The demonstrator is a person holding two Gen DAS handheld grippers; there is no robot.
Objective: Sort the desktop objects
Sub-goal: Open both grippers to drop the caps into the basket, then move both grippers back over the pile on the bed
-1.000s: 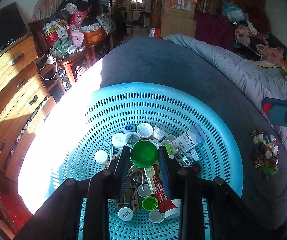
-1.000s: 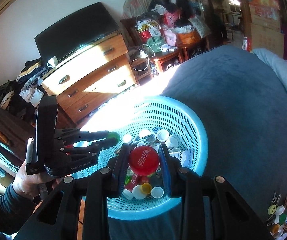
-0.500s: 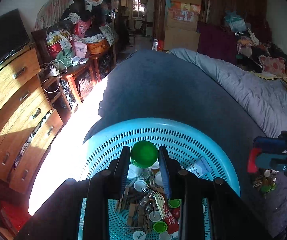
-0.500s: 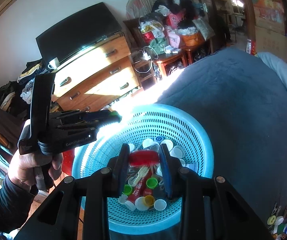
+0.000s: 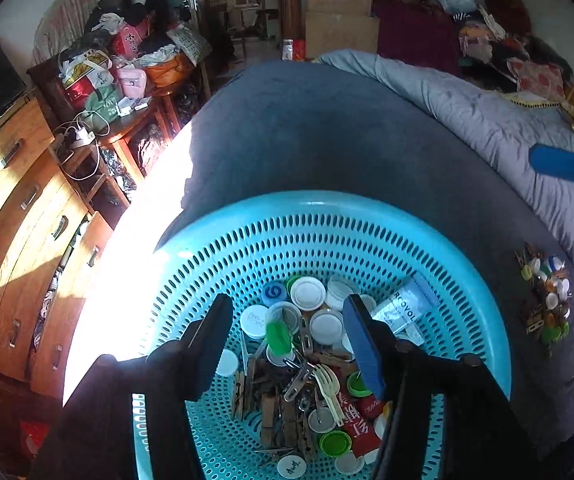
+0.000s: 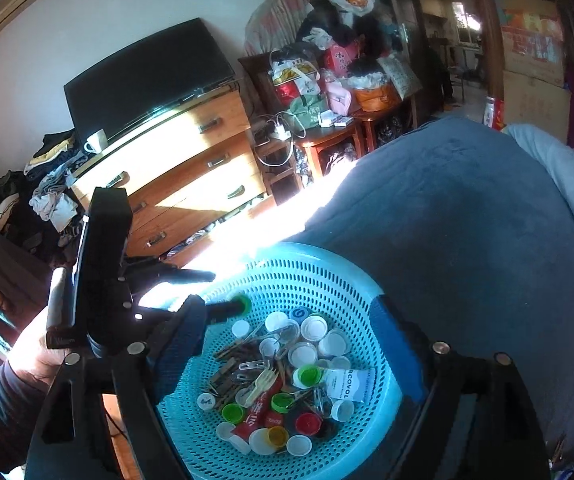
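Observation:
A turquoise perforated basket [image 5: 327, 200] on the blue bed cover holds bottle caps, wooden pegs, a plastic fork and a white packet. My left gripper [image 5: 287, 340] hangs over it with its jaws opening. A blurred green cap [image 5: 279, 334] is loose between the fingers, touching neither pad. My right gripper [image 6: 289, 336] is over the same basket [image 6: 307, 250], its jaws opening wide with nothing between them. A red cap [image 6: 309, 422] lies among the caps below it. In the right wrist view a hand holds the left gripper [image 6: 223, 292] at the basket's left rim, the green cap [image 6: 241, 305] at its tip.
A small pile of caps and pegs [image 5: 545, 300] lies on the bed cover right of the basket. A grey quilt [image 5: 487, 120] runs along the far right. A wooden dresser [image 5: 15, 220] and a cluttered side table [image 5: 99, 80] stand left of the bed.
Both grippers' jaws have spread apart. The green cap has left the left pads and drops toward the basket. The red cap is gone from the right pads and lies in the basket.

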